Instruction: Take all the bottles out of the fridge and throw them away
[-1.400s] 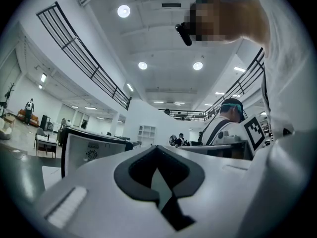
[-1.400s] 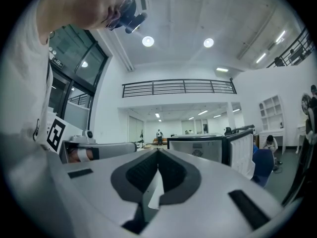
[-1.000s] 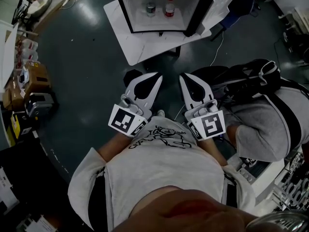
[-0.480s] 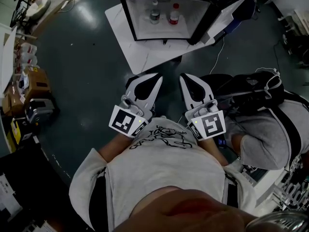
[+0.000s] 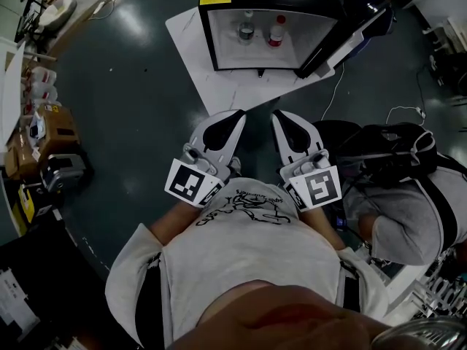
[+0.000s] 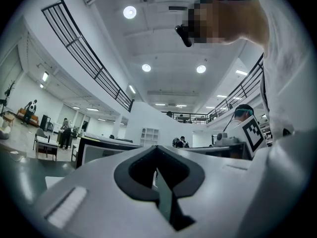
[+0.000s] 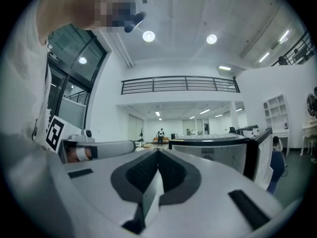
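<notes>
A small black fridge [image 5: 270, 6] stands open on a white table [image 5: 219, 86] at the top of the head view. Inside it stand two bottles: one with a pale cap [image 5: 246, 29] and one with a red cap [image 5: 276, 32]. My left gripper [image 5: 239, 113] and right gripper [image 5: 278, 114] are held side by side in front of my chest, both shut and empty, short of the table's near edge. In the right gripper view the fridge [image 7: 213, 150] and its open door [image 7: 261, 157] lie ahead to the right. The left gripper view shows the fridge [image 6: 104, 150] ahead on the left.
A person in grey [image 5: 401, 210] sits at the right with a black bag [image 5: 379, 148]. Boxes and clutter [image 5: 44, 137] line the left side. A cable [image 5: 332, 75] hangs from the table's right edge. Dark floor [image 5: 131, 100] lies between me and the table.
The fridge and table have drawn nearer and shifted right in the head view as I walk toward them. Both grippers stay shut in the same pose before my chest.
</notes>
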Available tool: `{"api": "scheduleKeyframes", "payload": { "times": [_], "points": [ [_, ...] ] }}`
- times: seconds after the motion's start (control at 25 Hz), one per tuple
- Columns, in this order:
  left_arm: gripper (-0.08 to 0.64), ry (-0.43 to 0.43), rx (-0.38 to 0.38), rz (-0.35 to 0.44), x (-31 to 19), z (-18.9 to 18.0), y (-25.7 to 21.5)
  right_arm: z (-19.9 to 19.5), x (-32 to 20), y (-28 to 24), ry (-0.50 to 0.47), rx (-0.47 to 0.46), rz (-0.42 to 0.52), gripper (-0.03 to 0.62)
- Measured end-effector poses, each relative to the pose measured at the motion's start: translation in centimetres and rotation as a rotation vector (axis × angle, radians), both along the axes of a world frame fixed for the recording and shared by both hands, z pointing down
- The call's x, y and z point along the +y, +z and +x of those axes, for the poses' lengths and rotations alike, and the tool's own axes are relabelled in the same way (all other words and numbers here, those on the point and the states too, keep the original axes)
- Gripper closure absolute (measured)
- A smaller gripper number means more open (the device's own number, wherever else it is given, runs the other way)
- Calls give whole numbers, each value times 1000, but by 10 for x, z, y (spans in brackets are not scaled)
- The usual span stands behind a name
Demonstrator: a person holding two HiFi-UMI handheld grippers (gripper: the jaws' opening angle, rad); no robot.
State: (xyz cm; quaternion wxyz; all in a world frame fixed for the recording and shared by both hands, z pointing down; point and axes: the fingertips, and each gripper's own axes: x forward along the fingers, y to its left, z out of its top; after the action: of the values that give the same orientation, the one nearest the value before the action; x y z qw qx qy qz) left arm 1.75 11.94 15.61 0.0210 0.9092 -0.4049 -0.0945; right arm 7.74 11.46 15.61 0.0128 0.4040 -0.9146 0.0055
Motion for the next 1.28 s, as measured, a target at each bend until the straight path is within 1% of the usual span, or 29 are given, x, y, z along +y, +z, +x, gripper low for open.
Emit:
{"api": "scheduleKeyframes", "payload": {
  "times": [0.08, 0.2, 0.52, 0.68, 0.96, 1.28],
  "points": [
    [551, -6, -3, -6, -26, -10, 16, -10, -27, 16, -2, -2, -4, 584],
    [551, -11, -5, -8, -47, -26, 28, -24, -49, 28, -3, -5, -6, 583],
    [551, -24, -9, -9, -64, -48, 39, -46, -67, 42, -7, -4, -19, 583],
    [551, -24, 0, -21, -67, -52, 41, -50, -70, 42, -11, 1, -19, 584],
    [551, -40, -1, -18, -72, -56, 43, -53, -76, 44, -23, 3, -17, 584],
    [551, -45, 18, -29, -85, -44, 49, -41, -89, 49, -37, 3, -12, 583]
  ]
}}
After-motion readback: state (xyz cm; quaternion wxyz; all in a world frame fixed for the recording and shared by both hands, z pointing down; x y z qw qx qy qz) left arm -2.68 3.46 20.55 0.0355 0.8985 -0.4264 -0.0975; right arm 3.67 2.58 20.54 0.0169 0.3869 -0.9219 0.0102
